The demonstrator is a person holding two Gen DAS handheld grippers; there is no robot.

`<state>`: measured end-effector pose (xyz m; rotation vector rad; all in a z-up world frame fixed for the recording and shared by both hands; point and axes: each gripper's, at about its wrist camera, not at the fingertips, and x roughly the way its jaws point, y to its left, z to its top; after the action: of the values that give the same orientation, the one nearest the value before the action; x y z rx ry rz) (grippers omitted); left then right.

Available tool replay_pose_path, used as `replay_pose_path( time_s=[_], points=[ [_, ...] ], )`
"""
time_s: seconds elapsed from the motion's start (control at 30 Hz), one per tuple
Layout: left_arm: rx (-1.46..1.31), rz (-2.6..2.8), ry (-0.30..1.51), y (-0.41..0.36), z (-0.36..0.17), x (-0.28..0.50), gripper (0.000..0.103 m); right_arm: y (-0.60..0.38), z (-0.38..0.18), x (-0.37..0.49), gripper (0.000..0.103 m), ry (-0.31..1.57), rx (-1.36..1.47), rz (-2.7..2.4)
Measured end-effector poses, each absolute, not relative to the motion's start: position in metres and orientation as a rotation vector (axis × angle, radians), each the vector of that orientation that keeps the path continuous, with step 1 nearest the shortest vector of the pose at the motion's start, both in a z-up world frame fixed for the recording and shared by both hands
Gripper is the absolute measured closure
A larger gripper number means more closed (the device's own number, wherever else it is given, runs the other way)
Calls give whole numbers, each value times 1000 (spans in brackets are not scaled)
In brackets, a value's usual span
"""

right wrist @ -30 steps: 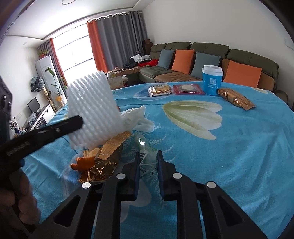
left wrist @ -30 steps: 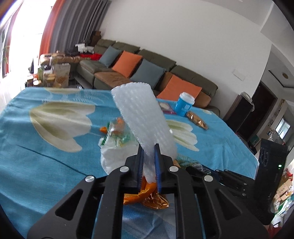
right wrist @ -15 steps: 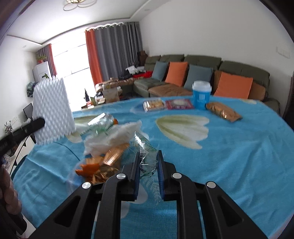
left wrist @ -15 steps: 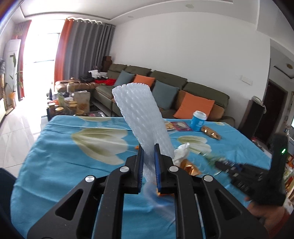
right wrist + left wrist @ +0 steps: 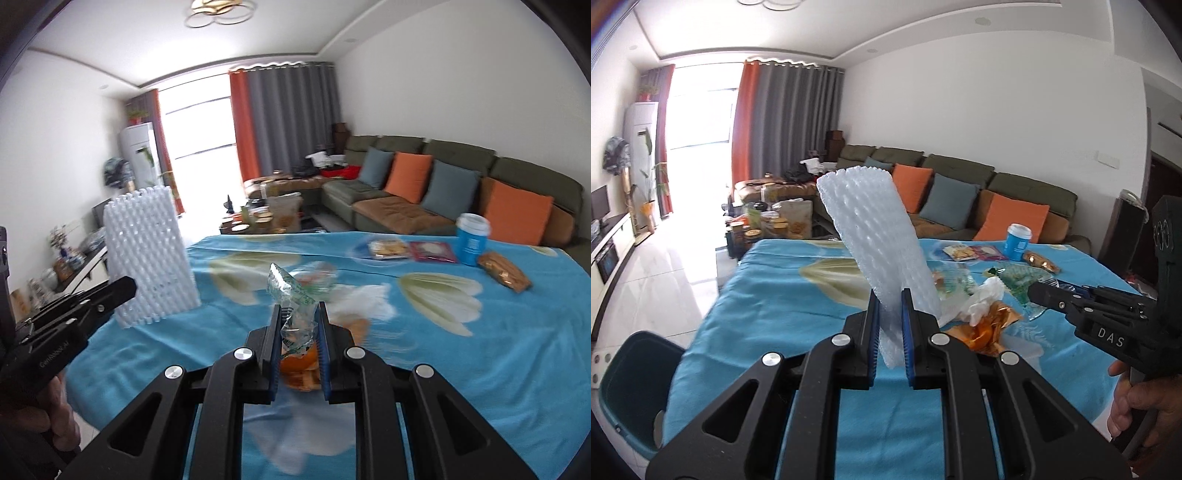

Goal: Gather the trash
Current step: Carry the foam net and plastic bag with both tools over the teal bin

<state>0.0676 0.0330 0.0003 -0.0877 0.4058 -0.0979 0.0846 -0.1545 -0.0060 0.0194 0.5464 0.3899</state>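
Observation:
My left gripper [image 5: 889, 328] is shut on a white foam fruit net [image 5: 882, 236] that stands up from its jaws above the near edge of the blue flowered table [image 5: 783, 306]. The same foam net [image 5: 149, 254] shows at the left of the right wrist view. My right gripper [image 5: 298, 339] is shut on a crinkled clear and green plastic wrapper [image 5: 291, 299], lifted off the table. That wrapper [image 5: 1023, 288] hangs from the right gripper's tip in the left wrist view. A pile of trash remains on the table: white tissue [image 5: 984, 299], gold and orange wrappers [image 5: 991, 326].
A dark teal bin [image 5: 631, 384] stands on the floor at the table's near left corner. At the far side are a blue cup [image 5: 471, 240], snack packets [image 5: 410, 249] and a gold packet [image 5: 504, 275]. A sofa and a cluttered low table lie beyond.
Both grippers rose and pulled back from the trash pile. The left one swung left with the foam net until the bin came into view. The right one lifted the plastic wrapper off the table.

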Motion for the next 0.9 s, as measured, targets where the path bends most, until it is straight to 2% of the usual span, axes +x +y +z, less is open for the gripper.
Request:
replay_pose_path(
  time_s=[0.9],
  points=[
    [-177, 342, 407, 168, -9, -18, 92, 13, 5, 74, 87, 563, -119, 818]
  ],
)
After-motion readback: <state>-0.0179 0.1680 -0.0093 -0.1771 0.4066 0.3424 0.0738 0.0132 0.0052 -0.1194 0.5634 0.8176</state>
